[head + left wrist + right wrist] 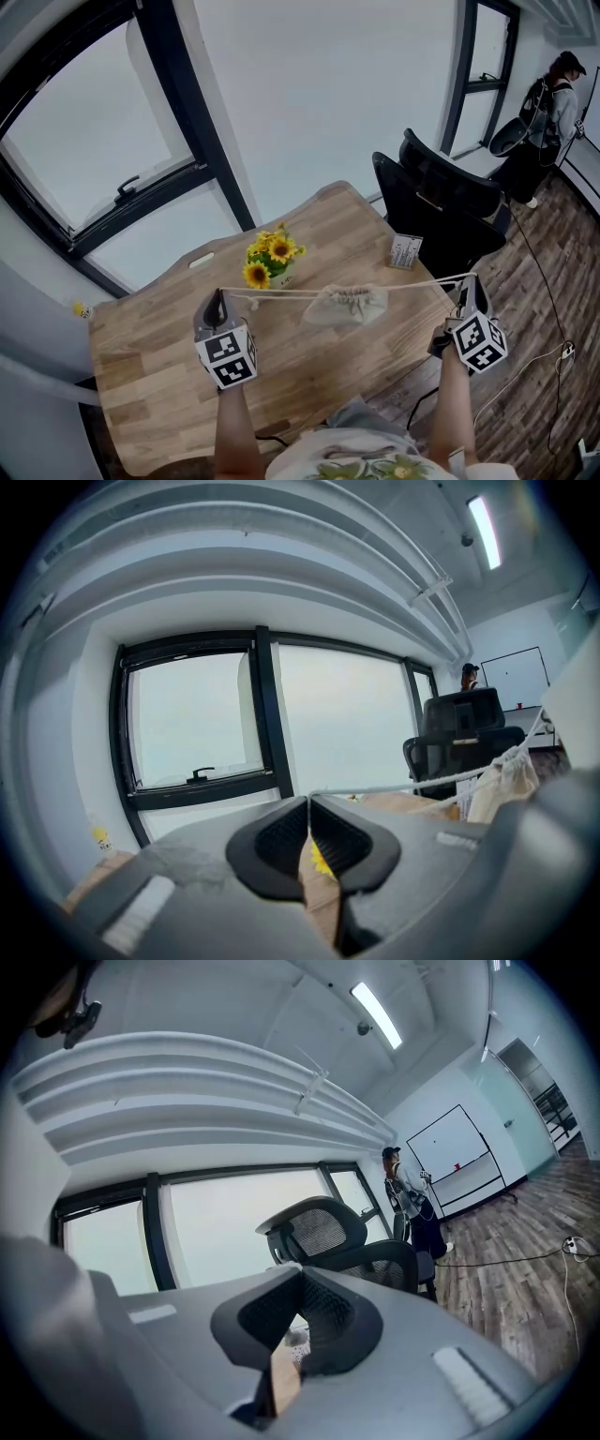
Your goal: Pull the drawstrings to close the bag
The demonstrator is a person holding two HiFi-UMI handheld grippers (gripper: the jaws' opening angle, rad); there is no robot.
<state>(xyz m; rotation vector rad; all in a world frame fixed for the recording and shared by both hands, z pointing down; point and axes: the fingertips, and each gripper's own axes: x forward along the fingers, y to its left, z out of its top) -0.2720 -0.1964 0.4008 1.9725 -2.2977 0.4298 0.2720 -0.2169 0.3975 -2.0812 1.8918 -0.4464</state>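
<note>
Beige cloth bag, mouth gathered, at the middle of the wooden tabletop. Drawstrings run taut from it to either side. Left gripper: fingers closed on one cord end. Right gripper: fingers closed on the other. Potted sunflowers just behind the bag; black chairs beyond.

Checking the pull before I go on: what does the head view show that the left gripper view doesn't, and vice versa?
Only the head view: the right tool, and the bag strung between it and the left tool on the taut drawstring. Only the left gripper view: the left tool's jaws closed together on the drawstring, and a ceiling light. Both: the bag, the drawstring, the window, the black chairs.
</note>
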